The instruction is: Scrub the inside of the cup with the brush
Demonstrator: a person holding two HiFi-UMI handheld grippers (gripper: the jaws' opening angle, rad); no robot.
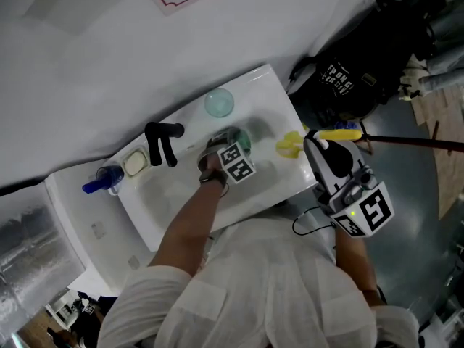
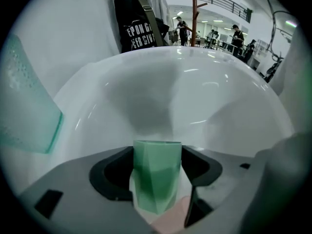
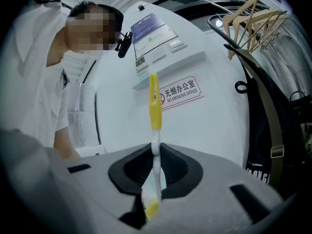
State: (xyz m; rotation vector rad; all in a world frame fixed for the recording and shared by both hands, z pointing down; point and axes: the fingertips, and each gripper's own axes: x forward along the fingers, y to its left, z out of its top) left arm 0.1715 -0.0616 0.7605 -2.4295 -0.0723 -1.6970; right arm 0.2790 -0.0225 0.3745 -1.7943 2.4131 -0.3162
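My left gripper (image 1: 230,146) points steeply down into the white sink basin (image 1: 181,194) and is shut on a green faceted cup (image 1: 238,139). In the left gripper view the cup (image 2: 157,177) sits between both black pads, above the basin's floor (image 2: 195,101). To the right of the sink, my right gripper (image 1: 314,141) is held level and is shut on a brush (image 1: 291,145) with yellow ends and a white middle. In the right gripper view the brush (image 3: 155,106) stands upright between the jaws of the right gripper (image 3: 155,152), pinched at its white middle. Brush and cup are apart.
A second, translucent green cup (image 1: 219,102) stands on the sink's back rim, also at the left edge (image 2: 24,106) of the left gripper view. A black faucet (image 1: 163,141), a soap dish (image 1: 135,163) and a blue item (image 1: 101,180) line the rim. A black bag (image 1: 348,78) hangs at right.
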